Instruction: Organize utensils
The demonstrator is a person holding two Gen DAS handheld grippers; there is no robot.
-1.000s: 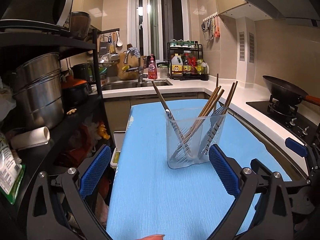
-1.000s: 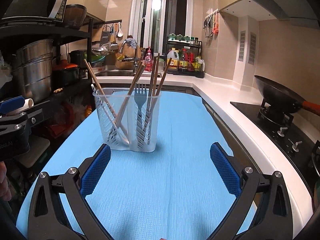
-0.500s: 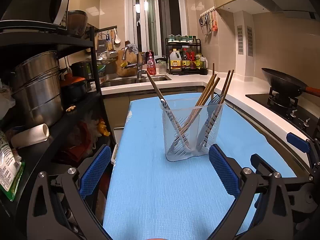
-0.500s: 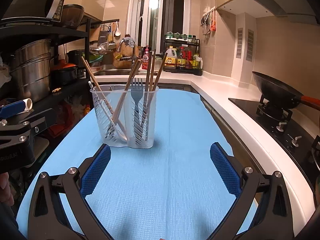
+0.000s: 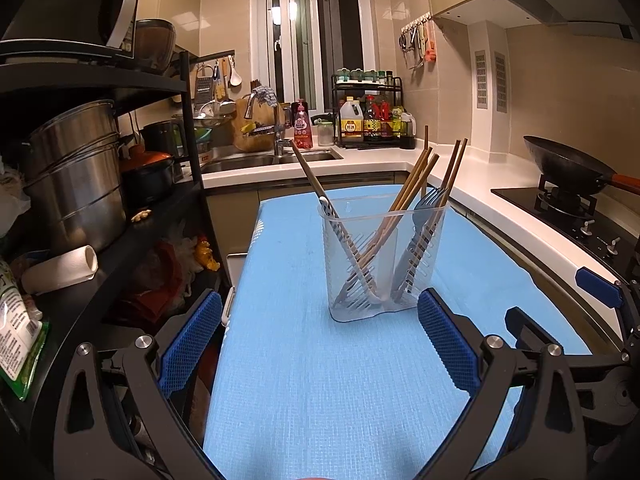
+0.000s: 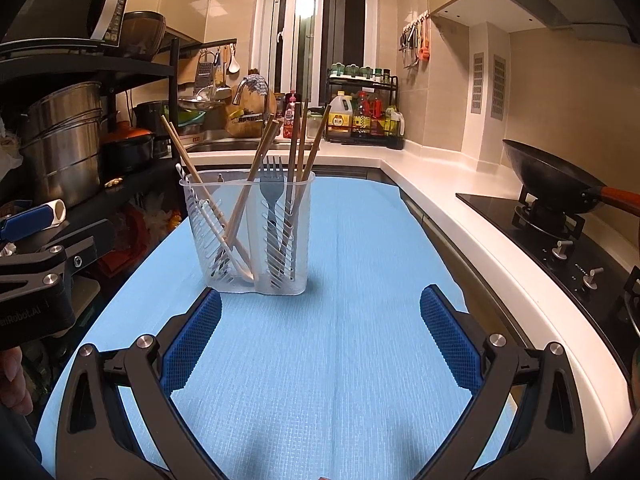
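Utensil holder (image 5: 383, 264) is the reference: clear plastic, slotted walls, two compartments, standing upright on the blue mat (image 5: 320, 380). Left gripper (image 5: 320, 348) sits low over the mat on the near side of the holder, jaws spread wide, nothing between the blue pads (image 5: 190, 344); the holder is just beyond the fingertips, slightly right of centre, not touching. Right gripper (image 6: 320, 340) is also near side of the holder, jaws wide and empty, holder (image 6: 248, 232) ahead and left of centre, its base just past the left pad (image 6: 192, 340). Contents seen from the right wrist: wooden chopsticks (image 6: 296, 148) and a grey fork (image 6: 271, 192), tines up, in the right compartment; more chopsticks (image 6: 188, 164) and a white spoon (image 6: 236, 256) leaning in the left one. All lean against the rim, tops sticking out above it. Behind the holder: sink (image 5: 272, 160) and condiment rack (image 5: 370, 120) on the white counter. Right of the holder: wok (image 6: 552, 184) on the stove. Left of it: black shelf with steel pots (image 5: 76, 176).
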